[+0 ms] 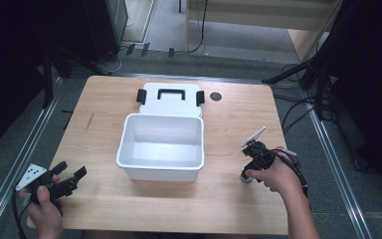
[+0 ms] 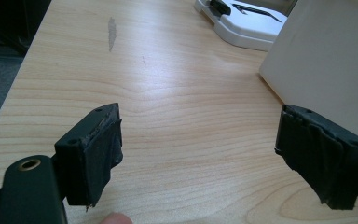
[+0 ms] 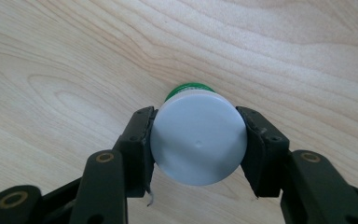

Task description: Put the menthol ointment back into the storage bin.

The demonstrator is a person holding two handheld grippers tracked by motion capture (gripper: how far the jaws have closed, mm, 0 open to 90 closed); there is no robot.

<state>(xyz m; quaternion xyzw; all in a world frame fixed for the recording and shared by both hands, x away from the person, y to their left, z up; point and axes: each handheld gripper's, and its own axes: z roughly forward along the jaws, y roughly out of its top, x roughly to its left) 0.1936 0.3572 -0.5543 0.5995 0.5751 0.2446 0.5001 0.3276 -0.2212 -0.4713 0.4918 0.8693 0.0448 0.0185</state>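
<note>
A small green bottle with a white round cap (image 3: 198,137) stands upright on the wooden table. My right gripper (image 3: 198,144) points down over it, both pads pressed against the sides of the cap. From above, the same bottle (image 1: 247,178) peeks out under my right gripper (image 1: 252,167) at the table's right front. At the left front corner my left gripper (image 1: 72,172) lies low over the table, jaws wide apart and nothing between them. Bare wood lies between the jaws of my left gripper (image 2: 198,158).
An open white plastic box (image 1: 161,172) stands mid-table. Its lid (image 1: 169,97) with black handle and clips lies flat just behind it. A dark round mark (image 1: 216,96) sits at the back right. The box wall (image 2: 326,60) is close on the left gripper's right.
</note>
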